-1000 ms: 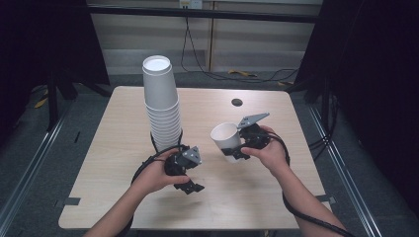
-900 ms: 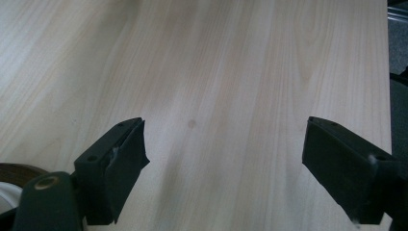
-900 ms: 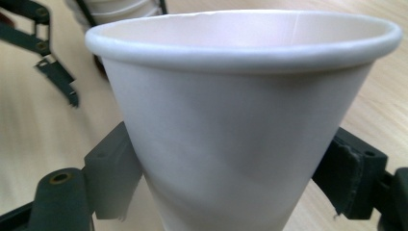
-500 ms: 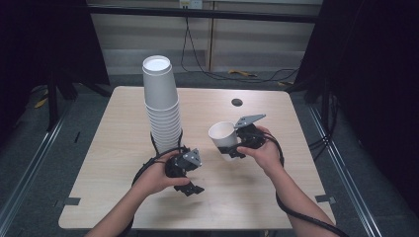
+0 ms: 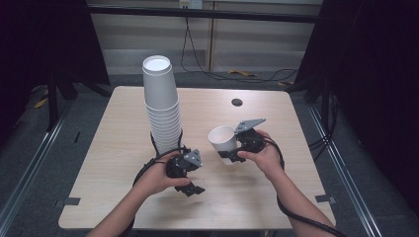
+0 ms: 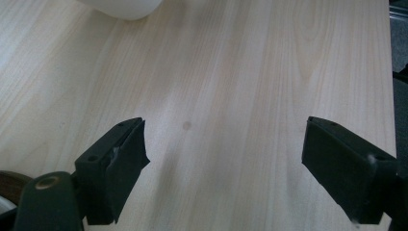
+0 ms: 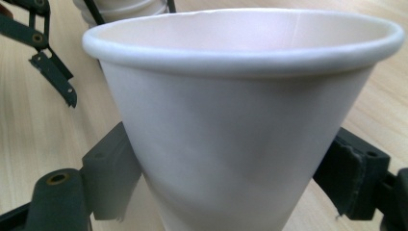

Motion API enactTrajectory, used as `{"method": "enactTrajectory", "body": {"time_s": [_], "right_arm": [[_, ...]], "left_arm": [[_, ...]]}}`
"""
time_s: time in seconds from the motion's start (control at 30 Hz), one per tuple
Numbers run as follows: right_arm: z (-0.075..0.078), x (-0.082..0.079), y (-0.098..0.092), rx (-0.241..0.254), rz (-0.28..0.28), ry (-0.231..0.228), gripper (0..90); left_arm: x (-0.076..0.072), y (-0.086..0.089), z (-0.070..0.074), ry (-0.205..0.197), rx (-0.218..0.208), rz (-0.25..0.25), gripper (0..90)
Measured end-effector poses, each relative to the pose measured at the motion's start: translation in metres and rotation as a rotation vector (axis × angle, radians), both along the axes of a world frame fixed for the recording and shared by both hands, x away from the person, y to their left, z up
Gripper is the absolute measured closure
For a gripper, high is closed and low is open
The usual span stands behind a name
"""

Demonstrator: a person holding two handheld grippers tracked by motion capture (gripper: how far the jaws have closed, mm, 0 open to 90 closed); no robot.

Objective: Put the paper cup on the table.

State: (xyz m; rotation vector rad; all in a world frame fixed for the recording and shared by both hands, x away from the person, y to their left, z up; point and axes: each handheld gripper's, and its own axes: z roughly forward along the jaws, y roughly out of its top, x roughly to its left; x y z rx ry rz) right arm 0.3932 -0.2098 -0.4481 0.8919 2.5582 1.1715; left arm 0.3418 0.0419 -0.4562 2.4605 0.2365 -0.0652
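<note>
A tall stack of white paper cups [image 5: 160, 106] stands upside down on the wooden table [image 5: 276, 118], left of centre. My right gripper [image 5: 231, 155] is shut on a single white paper cup [image 5: 222, 142] and holds it just above the table, mouth up and tilted. In the right gripper view both jaws press the cup [image 7: 240, 120] low on its wall, with my right gripper [image 7: 231, 183] around it. My left gripper [image 5: 190, 188] rests near the foot of the stack, open. Nothing but bare wood lies between the jaws of my left gripper [image 6: 226, 134].
A small dark round hole [image 5: 237, 102] sits in the table near its far edge. Black cables [image 5: 158, 148] loop around the foot of the stack. The bottom cup of the stack [image 6: 127, 7] is just ahead of the left jaws. Dark floor and metal rails surround the table.
My right hand has shifted only slightly, lowering the held cup a touch. The left hand and the stack have stayed where they were.
</note>
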Motion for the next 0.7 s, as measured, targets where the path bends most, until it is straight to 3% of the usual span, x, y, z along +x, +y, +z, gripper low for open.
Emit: {"method": "enactTrajectory", "body": {"time_s": [0.7], "right_arm": [[-0.0087, -0.0064, -0.0043, 0.000, 0.027, -0.001, 17.8]], "left_arm": [[0.0006, -0.0002, -0.0005, 0.003, -0.003, 0.002, 15.5]]}}
